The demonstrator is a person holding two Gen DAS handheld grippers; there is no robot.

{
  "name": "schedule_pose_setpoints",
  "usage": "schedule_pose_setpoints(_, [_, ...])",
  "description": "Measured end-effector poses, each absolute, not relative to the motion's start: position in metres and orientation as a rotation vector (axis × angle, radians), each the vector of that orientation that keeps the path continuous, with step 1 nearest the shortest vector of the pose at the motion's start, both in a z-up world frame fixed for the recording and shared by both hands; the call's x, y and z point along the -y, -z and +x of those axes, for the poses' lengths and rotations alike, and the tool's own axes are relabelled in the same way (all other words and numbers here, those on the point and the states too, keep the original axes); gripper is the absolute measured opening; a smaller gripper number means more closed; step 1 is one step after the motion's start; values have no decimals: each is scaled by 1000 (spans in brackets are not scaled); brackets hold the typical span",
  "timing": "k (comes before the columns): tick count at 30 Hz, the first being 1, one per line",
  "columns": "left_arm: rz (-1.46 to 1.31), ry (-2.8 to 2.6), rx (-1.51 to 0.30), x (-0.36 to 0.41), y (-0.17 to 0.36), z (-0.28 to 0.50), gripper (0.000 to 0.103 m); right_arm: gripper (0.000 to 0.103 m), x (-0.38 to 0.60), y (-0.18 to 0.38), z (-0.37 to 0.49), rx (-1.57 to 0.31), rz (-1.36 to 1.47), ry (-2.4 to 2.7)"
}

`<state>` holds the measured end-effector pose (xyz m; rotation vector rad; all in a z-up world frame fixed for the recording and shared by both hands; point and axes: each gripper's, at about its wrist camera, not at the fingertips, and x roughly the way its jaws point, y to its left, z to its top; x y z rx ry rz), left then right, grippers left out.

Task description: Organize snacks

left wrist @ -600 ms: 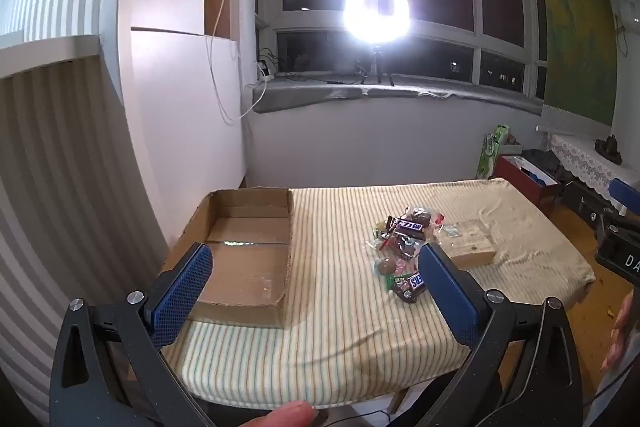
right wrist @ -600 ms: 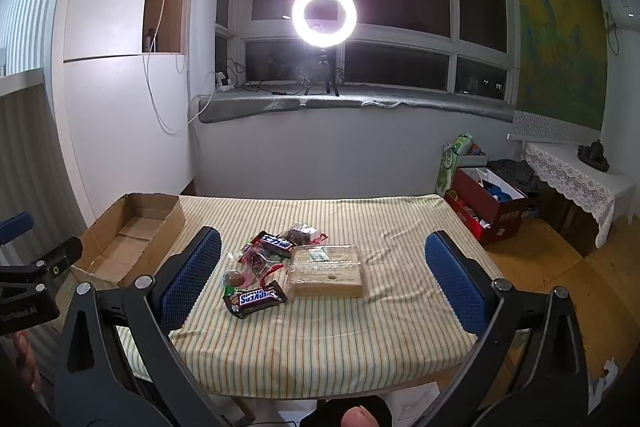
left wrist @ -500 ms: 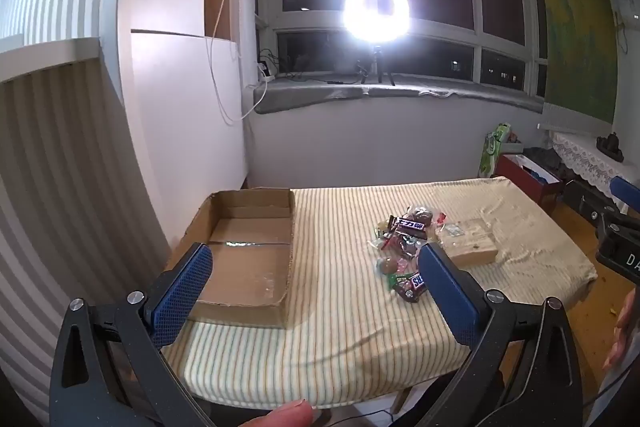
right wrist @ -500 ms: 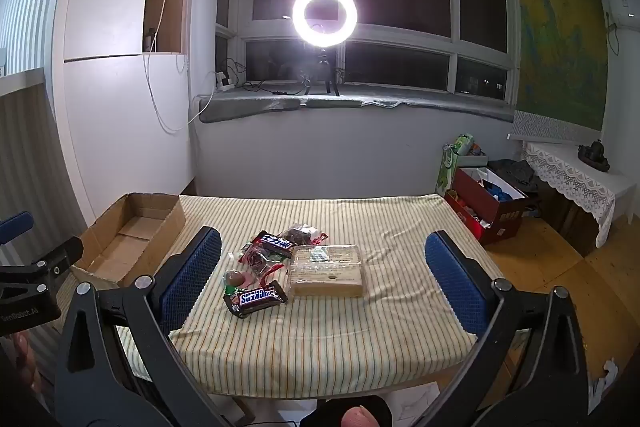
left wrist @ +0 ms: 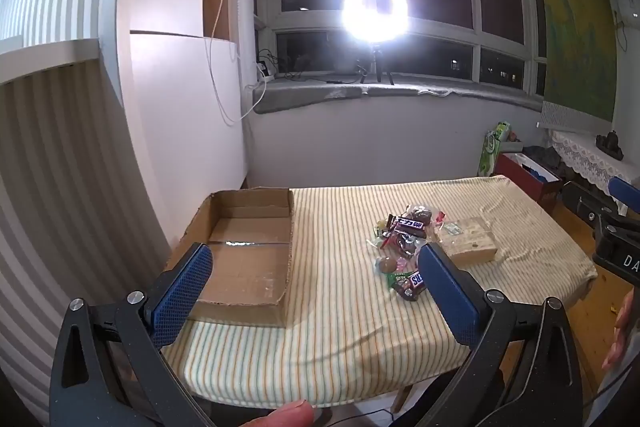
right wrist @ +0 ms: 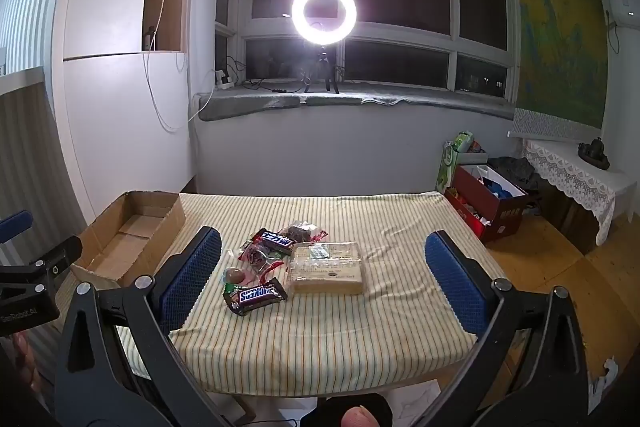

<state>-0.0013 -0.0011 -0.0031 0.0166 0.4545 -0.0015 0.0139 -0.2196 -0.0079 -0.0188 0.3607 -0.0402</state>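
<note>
While both the left gripper (left wrist: 310,281) and right gripper (right wrist: 322,277) hang spread wide and empty, the cardboard box (right wrist: 132,237) sits left-of-centre — the Snickers bar (right wrist: 256,295) lies centre-frame, long axis left-right, tilted slightly.

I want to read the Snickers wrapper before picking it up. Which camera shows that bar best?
The right wrist view: the Snickers bar lies in the open between the fingers, its logo readable though upside down. In the left wrist view, the bar is partly hidden behind the left hand-held gripper's right finger, so only part of the wrapper shows.
</note>
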Motion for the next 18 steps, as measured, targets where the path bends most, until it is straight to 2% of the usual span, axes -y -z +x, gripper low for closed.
schedule_pose_setpoints(18, [21,1,-453,3,4,-2,102,103,220,9,12,-364,-15,39])
